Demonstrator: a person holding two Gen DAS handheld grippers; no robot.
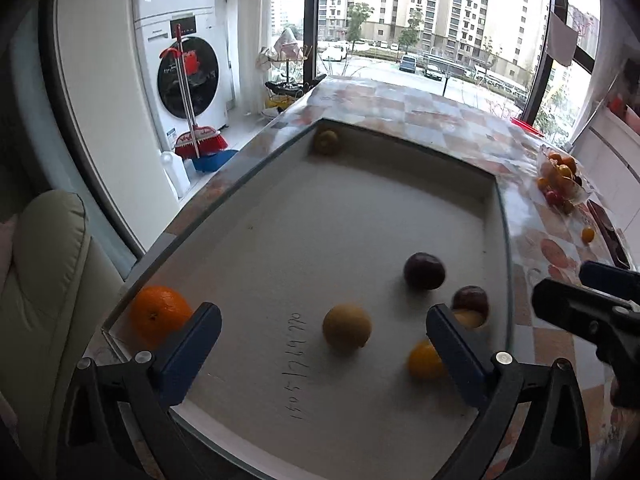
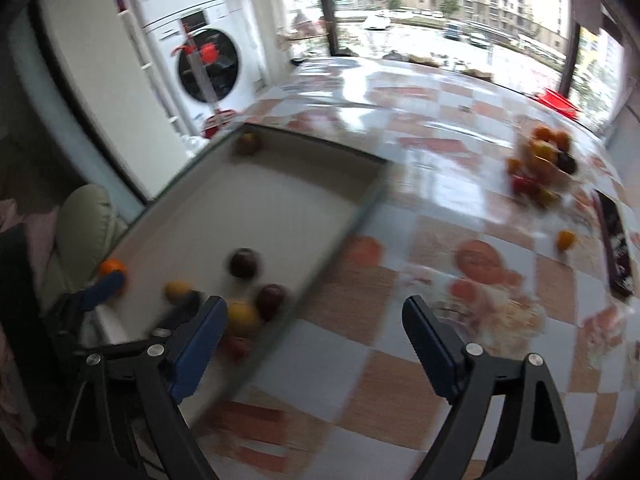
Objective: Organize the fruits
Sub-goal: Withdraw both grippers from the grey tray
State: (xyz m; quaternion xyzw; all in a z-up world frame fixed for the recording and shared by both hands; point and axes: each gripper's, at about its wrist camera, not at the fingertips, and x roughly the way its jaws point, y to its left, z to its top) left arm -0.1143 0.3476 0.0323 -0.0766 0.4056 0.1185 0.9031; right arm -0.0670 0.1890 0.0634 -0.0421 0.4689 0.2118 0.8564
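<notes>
Left gripper (image 1: 323, 338) hangs over shallow white rectangular tray (image 1: 360, 184), jaws wide apart, empty. In tray: round yellow fruit (image 1: 347, 326) between the jaws, big orange (image 1: 160, 314) in near left corner, two dark purple plums (image 1: 424, 271), another yellow fruit (image 1: 425, 360). Right gripper (image 2: 314, 328) over checkered orange-white surface (image 2: 400, 380) beside tray, jaws wide, empty. Pile of mixed fruits (image 2: 542, 164) far right on surface.

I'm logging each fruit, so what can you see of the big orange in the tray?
The orange is round, bright and dimpled, with a small dark stem spot. It sits alone in the near left corner of the shallow white tray, against its rim, apart from the other fruit. The left gripper is open, one finger overlapping it.
</notes>
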